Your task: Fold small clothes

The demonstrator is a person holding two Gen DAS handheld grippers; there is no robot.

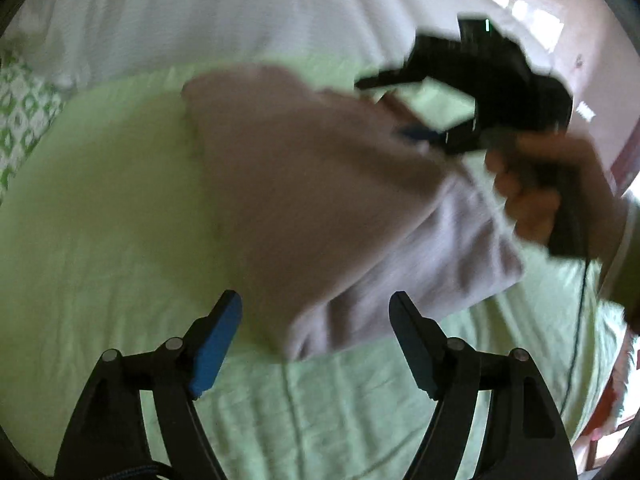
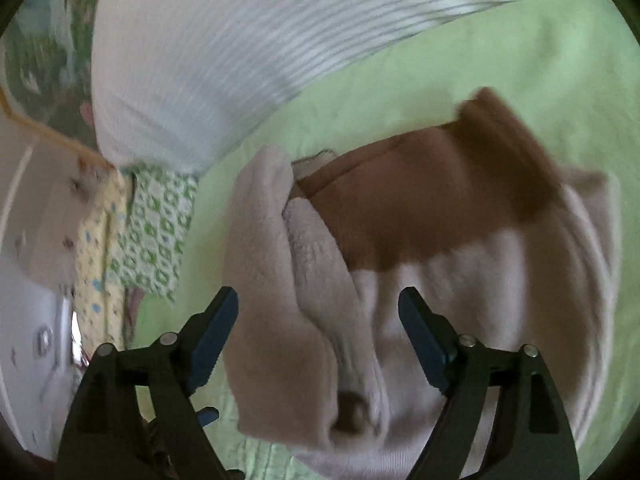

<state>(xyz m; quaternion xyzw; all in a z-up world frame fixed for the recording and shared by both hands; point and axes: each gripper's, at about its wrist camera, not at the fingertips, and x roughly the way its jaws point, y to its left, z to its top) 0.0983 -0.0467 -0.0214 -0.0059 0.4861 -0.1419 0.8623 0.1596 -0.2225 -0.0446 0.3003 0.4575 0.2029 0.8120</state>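
Observation:
A small beige-lilac knit garment (image 1: 340,208) lies on the light green bedsheet (image 1: 100,220). In the right wrist view it (image 2: 460,312) shows a brown panel (image 2: 420,196) across its upper part and a folded sleeve (image 2: 280,280) on the left. My left gripper (image 1: 316,344) is open, its fingers either side of the garment's near corner, above the sheet. My right gripper (image 2: 318,340) is open just over the garment. It also shows in the left wrist view (image 1: 432,108), held by a hand (image 1: 552,188) over the garment's far right edge.
A white blanket (image 1: 240,12) lies along the far side of the bed; it looks striped in the right wrist view (image 2: 224,60). A green-patterned cloth (image 2: 156,232) and a yellow-patterned one (image 2: 96,256) lie at the bed's left. A black cable (image 1: 580,320) hangs from the right gripper.

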